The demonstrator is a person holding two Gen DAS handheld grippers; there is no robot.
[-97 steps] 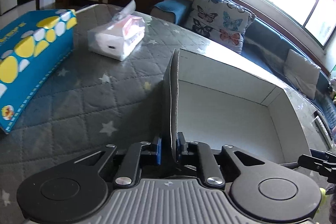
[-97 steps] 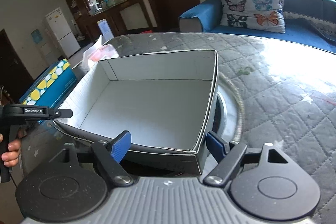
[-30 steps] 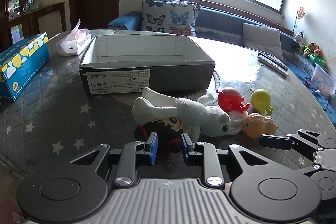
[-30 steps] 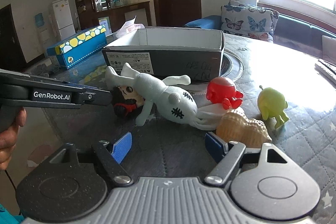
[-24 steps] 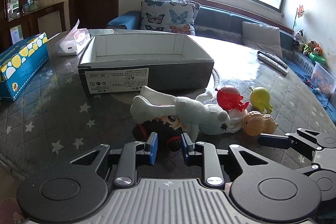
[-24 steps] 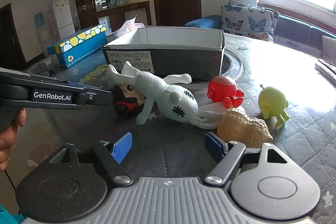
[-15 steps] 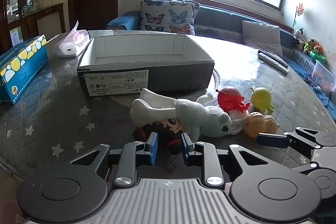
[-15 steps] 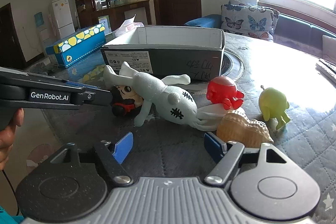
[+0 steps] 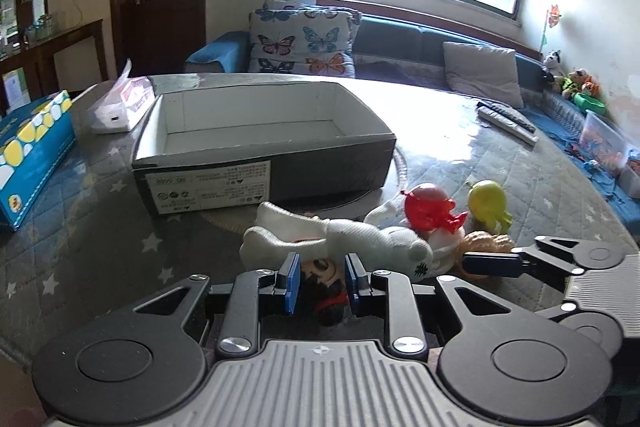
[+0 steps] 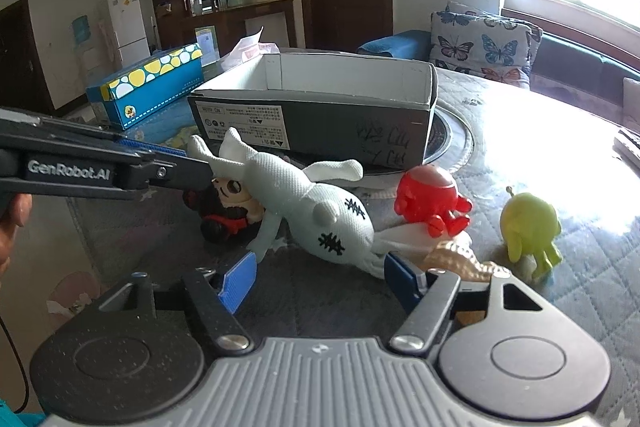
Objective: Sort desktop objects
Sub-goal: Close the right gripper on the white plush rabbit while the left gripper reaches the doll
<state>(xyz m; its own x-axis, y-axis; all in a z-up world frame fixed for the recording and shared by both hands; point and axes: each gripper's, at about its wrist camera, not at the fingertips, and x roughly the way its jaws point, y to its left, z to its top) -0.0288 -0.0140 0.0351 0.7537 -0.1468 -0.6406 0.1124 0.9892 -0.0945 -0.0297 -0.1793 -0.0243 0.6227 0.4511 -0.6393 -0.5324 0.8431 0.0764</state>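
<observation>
A: Where do the toys lie?

B: In a heap on the grey quilted star-patterned surface [image 9: 100, 239], just in front of the open black cardboard box with a white inside [image 9: 256, 131]. A white knitted plush animal with black stitch marks [image 10: 320, 211] sprawls over a small dark-haired doll with a red collar [image 10: 230, 205]. To the right of them stand a red round-headed plastic figure [image 10: 430, 201], a yellow-green one-eyed figure [image 10: 528, 225] and a tan ridged peanut-shaped toy [image 10: 452, 253].

A: And the left claw [image 9: 320, 281]?

B: Its blue pads stand narrowly apart, one on each side of the doll's head. I cannot tell whether they press on it.

A: The right claw [image 10: 320, 277]?

B: Wide, its jaws closing. The plush's lower end lies just ahead of the gap, and the right pad sits beside the peanut toy. Neither pad presses on anything.

A: What else is on the surface?

B: A blue carton with yellow and white spots [image 9: 32, 143] at the left, and a soft white tissue pack [image 9: 120, 105] behind the box.
</observation>
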